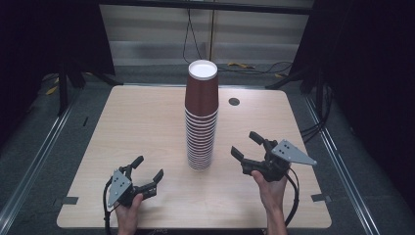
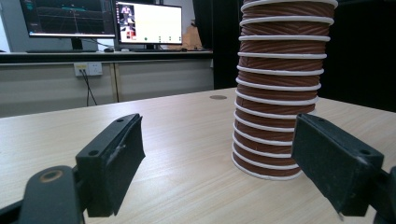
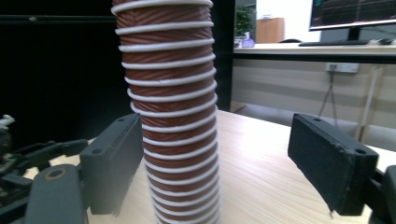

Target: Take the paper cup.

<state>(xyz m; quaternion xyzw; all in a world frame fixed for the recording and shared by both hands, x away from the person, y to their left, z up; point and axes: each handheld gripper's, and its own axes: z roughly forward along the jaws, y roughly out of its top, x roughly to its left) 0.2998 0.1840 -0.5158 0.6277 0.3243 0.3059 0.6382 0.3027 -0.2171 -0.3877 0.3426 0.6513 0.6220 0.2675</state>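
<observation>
A tall stack of brown paper cups (image 1: 200,122) with white rims stands upside down at the middle of the wooden table (image 1: 132,122). My left gripper (image 1: 149,167) rests low near the front left, open, nothing between its jaws. Through the left gripper view (image 2: 217,154) the stack (image 2: 275,93) rises ahead and to the right, apart from the pads. My right gripper (image 1: 243,142) hovers just right of the stack, raised off the table, open and empty. In the right gripper view (image 3: 212,154) the stack (image 3: 170,116) stands close ahead between the jaws, nearer the left pad (image 3: 114,163), untouched.
A small round grommet (image 1: 234,102) sits in the tabletop behind the stack. Cables (image 1: 254,66) lie on the floor past the far edge. Desks with monitors (image 2: 107,21) stand beyond the table. The other gripper (image 3: 28,154) lies at the left of the right gripper view.
</observation>
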